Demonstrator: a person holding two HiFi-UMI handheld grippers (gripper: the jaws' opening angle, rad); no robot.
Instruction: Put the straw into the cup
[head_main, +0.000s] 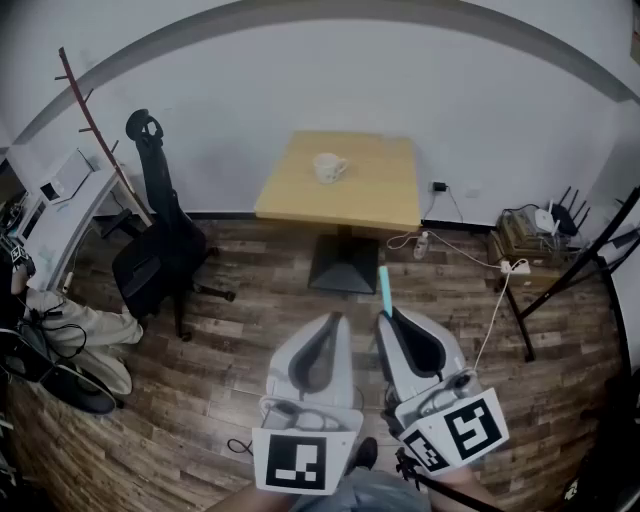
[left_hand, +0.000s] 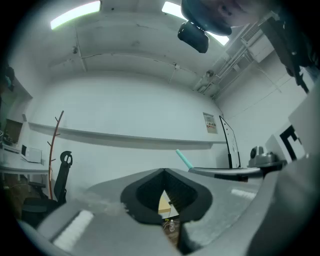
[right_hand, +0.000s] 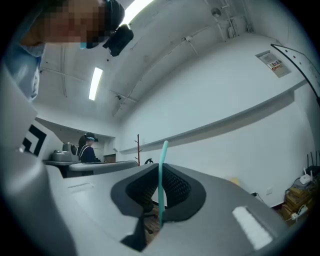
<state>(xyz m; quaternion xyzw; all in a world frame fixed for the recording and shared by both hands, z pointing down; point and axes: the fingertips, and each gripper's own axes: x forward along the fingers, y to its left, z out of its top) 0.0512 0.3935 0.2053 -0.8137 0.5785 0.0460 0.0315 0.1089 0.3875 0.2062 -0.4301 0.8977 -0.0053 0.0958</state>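
Observation:
A white cup (head_main: 329, 167) stands on a small square wooden table (head_main: 375, 200) far ahead, near the back wall. My right gripper (head_main: 388, 315) is shut on a teal straw (head_main: 384, 287), which sticks up past the fingertips; the right gripper view shows the straw (right_hand: 161, 180) pinched between the dark pads. The straw's tip (left_hand: 183, 158) also shows in the left gripper view. My left gripper (head_main: 335, 320) is held beside the right one, jaws together with nothing between them. Both grippers hover over the floor, well short of the table.
A black office chair (head_main: 160, 250) stands left of the table, with a desk (head_main: 55, 215) and a coat rack (head_main: 95, 130) behind it. Cables, a power strip (head_main: 512, 267) and a router (head_main: 548, 220) lie at the right. A person (right_hand: 89, 148) stands in the distance.

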